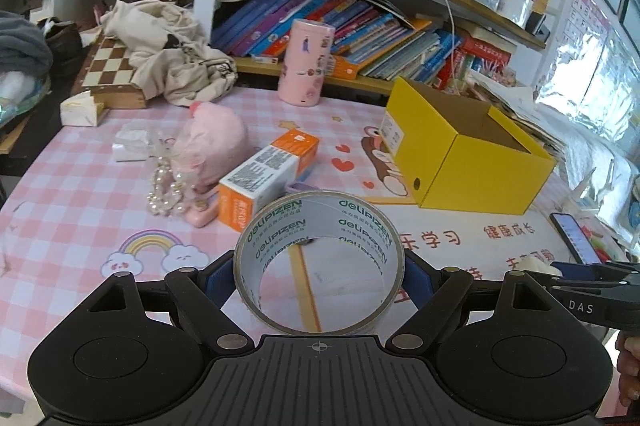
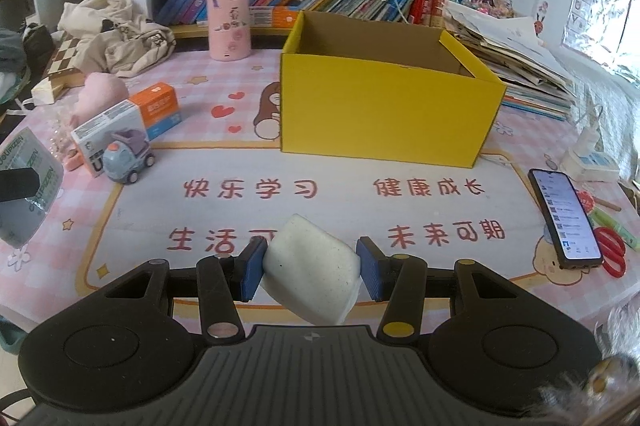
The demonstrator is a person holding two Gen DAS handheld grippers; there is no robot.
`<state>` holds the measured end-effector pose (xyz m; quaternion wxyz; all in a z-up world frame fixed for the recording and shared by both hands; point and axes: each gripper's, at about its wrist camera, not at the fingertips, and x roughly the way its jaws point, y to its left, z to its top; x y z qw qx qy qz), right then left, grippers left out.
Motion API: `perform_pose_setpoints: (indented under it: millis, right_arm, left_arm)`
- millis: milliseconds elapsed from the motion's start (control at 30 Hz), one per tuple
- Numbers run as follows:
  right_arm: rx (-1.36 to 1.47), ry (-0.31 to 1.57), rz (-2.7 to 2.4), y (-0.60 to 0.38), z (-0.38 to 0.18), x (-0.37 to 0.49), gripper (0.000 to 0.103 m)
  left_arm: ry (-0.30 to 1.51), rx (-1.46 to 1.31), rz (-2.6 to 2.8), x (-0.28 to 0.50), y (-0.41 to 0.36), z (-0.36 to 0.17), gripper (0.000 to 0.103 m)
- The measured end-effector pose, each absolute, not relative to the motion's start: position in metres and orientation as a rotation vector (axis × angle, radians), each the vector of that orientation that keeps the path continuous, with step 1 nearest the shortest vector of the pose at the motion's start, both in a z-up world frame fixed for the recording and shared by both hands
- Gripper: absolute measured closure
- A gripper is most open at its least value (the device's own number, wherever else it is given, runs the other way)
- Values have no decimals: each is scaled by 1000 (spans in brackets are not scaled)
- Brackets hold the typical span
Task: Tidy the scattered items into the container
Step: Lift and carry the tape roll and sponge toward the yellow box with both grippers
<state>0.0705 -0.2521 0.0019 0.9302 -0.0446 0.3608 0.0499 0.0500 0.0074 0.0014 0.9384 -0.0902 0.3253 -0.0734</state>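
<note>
Pink-checked cloth covers the desk point(image 2: 168, 73) where a tidy-up is under way, both hand-held grippers loaded and facing the yellow box point(image 2: 384, 113). On the left of the desk, items not yet collected lie in a loose cluster: a pink plush point(image 1: 212, 141), a string of pearl beads point(image 1: 166, 191), an orange-and-white carton point(image 1: 266, 177) lying on its side with its long axis running from near left to far right, and a small toy truck point(image 2: 128, 157) parked just beside the carton's near end. The left gripper point(image 1: 319, 278) has its jaws spread wide and pressed against the outside of a roll of clear tape point(image 1: 319, 262), held on edge so the open core faces the camera and its axis points forward, towards the box. At right, the right gripper point(image 2: 312, 268) is closed about as far as it goes on a white sponge-like block point(image 2: 310, 270), which sits tilted between the blue pads point(image 2: 252, 272), its longer side slanting down to the right. The box stands open-topped beyond both, apparently empty as far as its inside shows, so each held item seems bound for a drop over its rim. A phone point(image 2: 564, 214) lies well to the right.
</note>
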Motion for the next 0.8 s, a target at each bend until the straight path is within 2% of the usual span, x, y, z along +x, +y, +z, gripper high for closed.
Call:
perform_pose_setpoints:
  millis: [800]
  right_arm:
    - [-113,683,109,-295,10,104,56]
  left_arm:
    - [622,-112,-230,90,-60,18,19]
